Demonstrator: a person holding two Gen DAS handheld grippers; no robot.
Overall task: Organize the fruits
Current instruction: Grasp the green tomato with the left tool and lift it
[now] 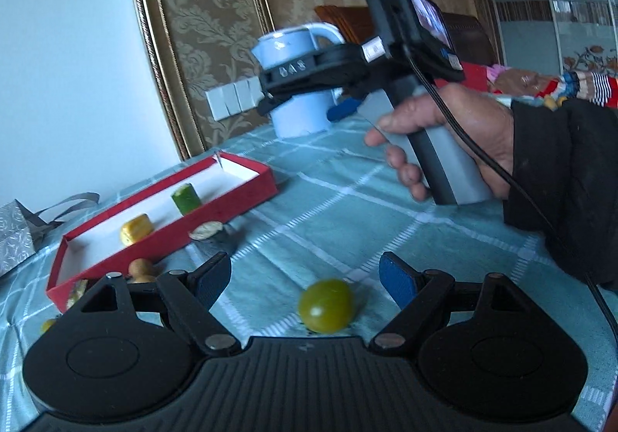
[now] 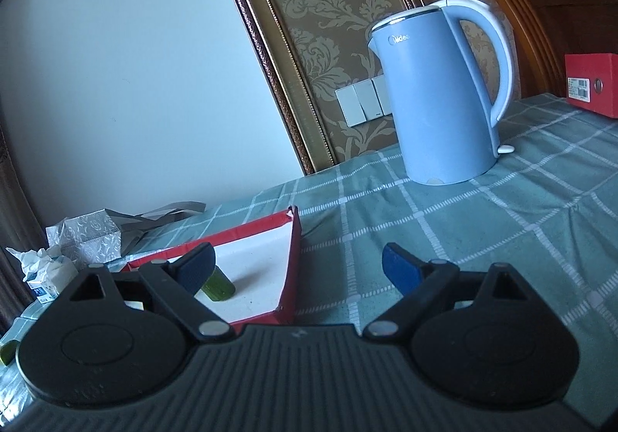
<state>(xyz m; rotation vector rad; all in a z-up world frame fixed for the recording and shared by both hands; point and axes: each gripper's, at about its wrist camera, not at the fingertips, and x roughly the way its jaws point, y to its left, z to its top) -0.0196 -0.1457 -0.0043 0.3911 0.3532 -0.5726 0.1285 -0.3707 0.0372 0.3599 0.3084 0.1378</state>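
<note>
My left gripper (image 1: 305, 279) is open, low over the table, with a round green fruit (image 1: 326, 305) on the cloth between its fingers, not gripped. A red box (image 1: 162, 231) with a white inside lies to the left; a green cucumber piece (image 1: 186, 197) and a yellow corn piece (image 1: 136, 228) lie in it. A brown piece (image 1: 140, 268) and a pale slice (image 1: 206, 229) lie just outside its near wall. My right gripper (image 2: 299, 270) is open and empty above the box's corner (image 2: 287, 266); the cucumber piece (image 2: 220, 287) shows beside its left finger. In the left view it is held high (image 1: 270, 96).
A light blue kettle (image 2: 440, 92) stands at the back of the checked green tablecloth (image 2: 483, 231). A silver gift bag (image 2: 89, 239) and tissues (image 2: 38, 266) lie at the left edge. A red carton (image 2: 591, 84) sits at the far right. The wall is close behind.
</note>
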